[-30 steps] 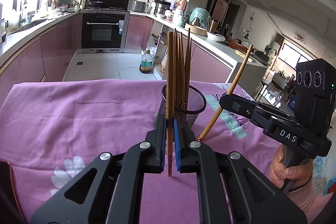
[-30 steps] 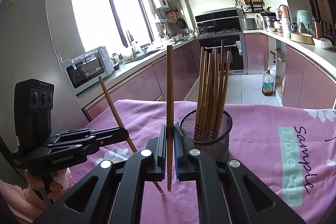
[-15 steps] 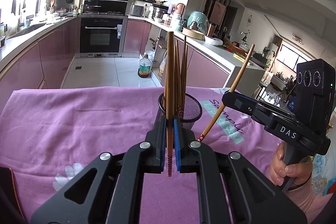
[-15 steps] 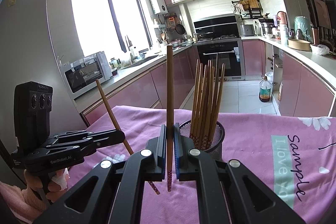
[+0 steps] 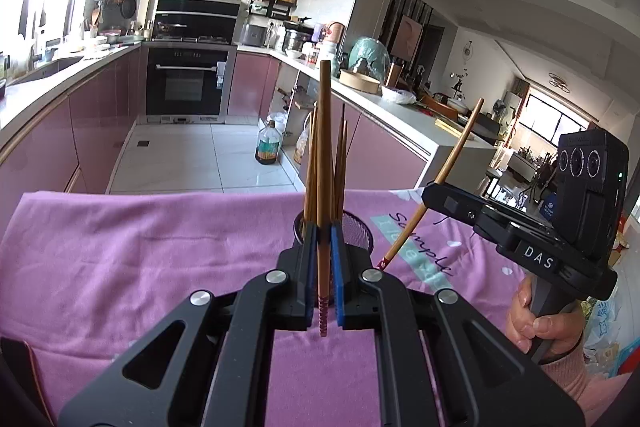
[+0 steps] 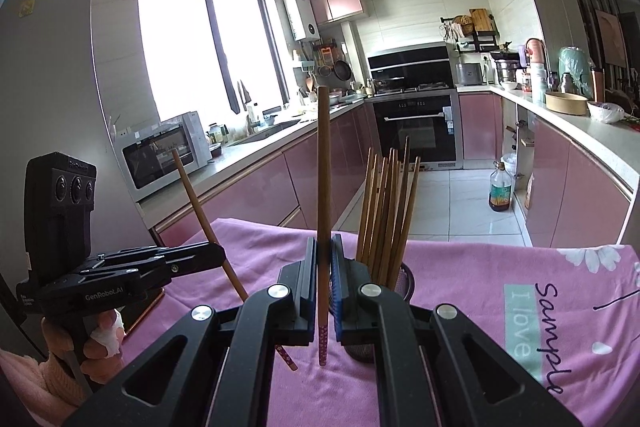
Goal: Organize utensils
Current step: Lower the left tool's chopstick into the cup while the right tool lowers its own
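My left gripper is shut on a brown chopstick held upright, patterned tip down. Behind it stands a black mesh holder with several chopsticks in it. My right gripper is shut on another upright chopstick, just left of the same mesh holder and its bundle of chopsticks. Each gripper shows in the other's view: the right one holds its chopstick slanted, and the left one holds its chopstick slanted.
A purple cloth with "Sample" lettering covers the table. A dark flat object lies at the cloth's left edge. Pink kitchen cabinets, an oven and an oil bottle on the floor lie beyond the table.
Both grippers have tilted upward and drawn near the holder, so the holder sits lower in both views and is partly hidden behind the fingers. Both chopsticks stay gripped.
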Demonstrator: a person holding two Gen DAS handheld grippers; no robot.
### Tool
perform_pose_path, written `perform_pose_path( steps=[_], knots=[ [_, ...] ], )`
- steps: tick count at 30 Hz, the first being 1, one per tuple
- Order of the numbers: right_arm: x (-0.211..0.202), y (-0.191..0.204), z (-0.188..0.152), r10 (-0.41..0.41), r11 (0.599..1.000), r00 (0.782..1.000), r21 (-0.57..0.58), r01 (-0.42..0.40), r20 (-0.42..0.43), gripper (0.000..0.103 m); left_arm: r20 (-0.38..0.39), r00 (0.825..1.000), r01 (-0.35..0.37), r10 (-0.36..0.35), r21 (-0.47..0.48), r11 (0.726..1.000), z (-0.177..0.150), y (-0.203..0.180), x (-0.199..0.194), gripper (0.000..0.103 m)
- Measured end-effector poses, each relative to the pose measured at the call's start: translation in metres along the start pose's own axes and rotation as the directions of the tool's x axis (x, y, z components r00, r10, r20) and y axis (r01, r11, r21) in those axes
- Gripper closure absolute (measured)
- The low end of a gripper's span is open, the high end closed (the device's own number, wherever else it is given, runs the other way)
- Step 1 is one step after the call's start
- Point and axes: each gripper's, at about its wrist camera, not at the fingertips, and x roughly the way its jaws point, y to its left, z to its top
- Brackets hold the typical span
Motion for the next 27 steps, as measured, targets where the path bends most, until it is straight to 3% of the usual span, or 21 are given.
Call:
perform_pose_path(
  steps=[13, 27],
  knots=[
    [-0.005, -0.002, 0.017, -0.004, 1.000, 0.999, -0.009, 0.005, 0.040, 0.098, 0.072, 0.997, 0.011, -0.013, 0.034, 0.999, 0.021, -0.015, -0.009, 0.095],
    [-0.002, -0.001, 0.032, -0.021, 0.999, 0.997, -0.030, 0.023, 0.072, 0.098, 0.102, 0.995, 0.011, -0.017, 0.062, 0.998, 0.038, -0.029, 0.008, 0.095]
  ],
)
